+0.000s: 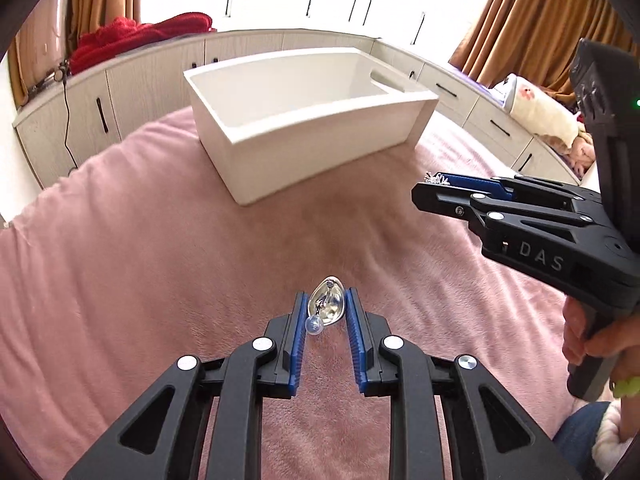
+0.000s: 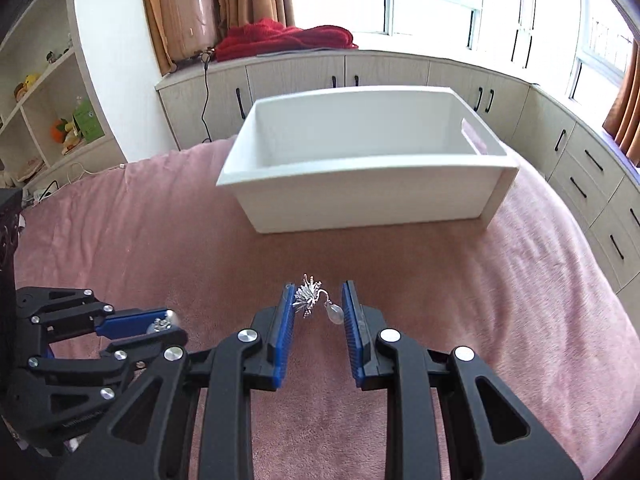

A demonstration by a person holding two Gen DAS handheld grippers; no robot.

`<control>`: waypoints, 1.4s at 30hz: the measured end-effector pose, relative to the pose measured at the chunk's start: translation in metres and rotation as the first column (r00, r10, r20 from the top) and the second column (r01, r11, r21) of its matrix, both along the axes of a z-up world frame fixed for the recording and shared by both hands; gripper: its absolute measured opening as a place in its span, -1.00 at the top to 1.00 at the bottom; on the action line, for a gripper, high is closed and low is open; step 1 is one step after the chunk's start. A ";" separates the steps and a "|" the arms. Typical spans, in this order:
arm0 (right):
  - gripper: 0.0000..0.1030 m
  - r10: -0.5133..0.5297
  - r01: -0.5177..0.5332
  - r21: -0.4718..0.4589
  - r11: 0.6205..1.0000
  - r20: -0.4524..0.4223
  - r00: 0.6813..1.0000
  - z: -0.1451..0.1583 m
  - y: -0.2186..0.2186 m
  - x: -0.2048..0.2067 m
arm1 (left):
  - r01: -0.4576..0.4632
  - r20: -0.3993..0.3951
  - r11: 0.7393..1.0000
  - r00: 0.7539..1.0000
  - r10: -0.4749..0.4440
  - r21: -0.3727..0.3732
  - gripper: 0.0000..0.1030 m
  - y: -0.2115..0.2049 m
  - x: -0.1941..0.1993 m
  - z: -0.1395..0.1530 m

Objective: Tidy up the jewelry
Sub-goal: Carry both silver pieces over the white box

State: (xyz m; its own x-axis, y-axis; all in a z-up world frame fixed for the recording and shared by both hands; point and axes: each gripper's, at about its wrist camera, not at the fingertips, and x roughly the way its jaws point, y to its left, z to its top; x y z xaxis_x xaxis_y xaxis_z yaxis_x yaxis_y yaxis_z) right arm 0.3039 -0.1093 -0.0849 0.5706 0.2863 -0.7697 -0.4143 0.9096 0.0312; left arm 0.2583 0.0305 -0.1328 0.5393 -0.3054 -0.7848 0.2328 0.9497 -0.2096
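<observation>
In the left wrist view my left gripper (image 1: 326,300) is shut on a silver oval earring (image 1: 329,306), whose clear bead hangs by the left pad, above the pink blanket (image 1: 160,240). The right wrist view has my right gripper (image 2: 318,294) shut on a spiky silver earring (image 2: 307,298); its drop pendant (image 2: 335,314) rests against the right pad. The two grippers also show in each other's views: the right gripper (image 1: 420,190) at the right edge, the left gripper (image 2: 176,326) at the lower left. A white box (image 1: 320,124) (image 2: 360,178) stands open beyond both grippers.
Pale cabinets (image 2: 380,72) and windows run along behind the bed, with a red blanket (image 2: 280,38) on the sill. Open shelves (image 2: 48,120) with small items stand at the left. A person's hand (image 1: 600,340) holds the right gripper's handle.
</observation>
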 end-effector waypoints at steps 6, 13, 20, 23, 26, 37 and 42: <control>0.53 -0.001 0.001 0.008 1.000 0.064 0.998 0.031 -0.009 -0.003 | 0.009 0.044 1.000 0.999 -0.010 0.025 0.53 0.004 -0.010 0.035; 0.53 -0.006 0.002 0.022 1.000 0.157 0.988 0.076 -0.018 -0.001 | 0.005 0.120 0.998 0.993 -0.013 0.067 0.53 0.007 -0.001 0.085; 0.53 -0.013 0.006 0.033 0.999 0.246 0.969 0.125 -0.021 0.014 | -0.012 0.246 0.996 0.969 -0.009 0.084 0.53 0.004 0.033 0.147; 0.53 -0.020 0.011 0.035 0.999 0.273 0.962 0.140 -0.020 0.026 | -0.010 0.281 0.994 0.960 -0.021 0.108 0.53 -0.001 0.056 0.168; 0.53 -0.025 0.018 0.026 1.000 0.291 0.956 0.151 -0.018 0.043 | -0.021 0.292 0.992 0.956 -0.017 0.126 0.53 -0.004 0.083 0.180; 0.53 -0.039 0.037 0.012 0.999 0.212 0.977 0.136 -0.008 0.125 | -0.073 0.193 0.989 0.980 0.048 0.127 0.52 0.002 0.180 0.164; 0.53 -0.054 0.059 -0.034 0.998 0.144 0.988 0.105 0.002 0.165 | -0.096 0.149 0.983 0.986 0.073 0.154 0.56 0.001 0.208 0.140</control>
State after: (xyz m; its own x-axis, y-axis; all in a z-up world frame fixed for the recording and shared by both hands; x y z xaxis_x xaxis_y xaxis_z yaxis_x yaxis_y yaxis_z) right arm 0.4692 -0.1076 0.0203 0.6902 0.2227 -0.6885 -0.3600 0.9311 -0.0597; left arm 0.4659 0.0319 0.0074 0.6672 -0.1303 -0.7334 0.1662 0.9858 -0.0239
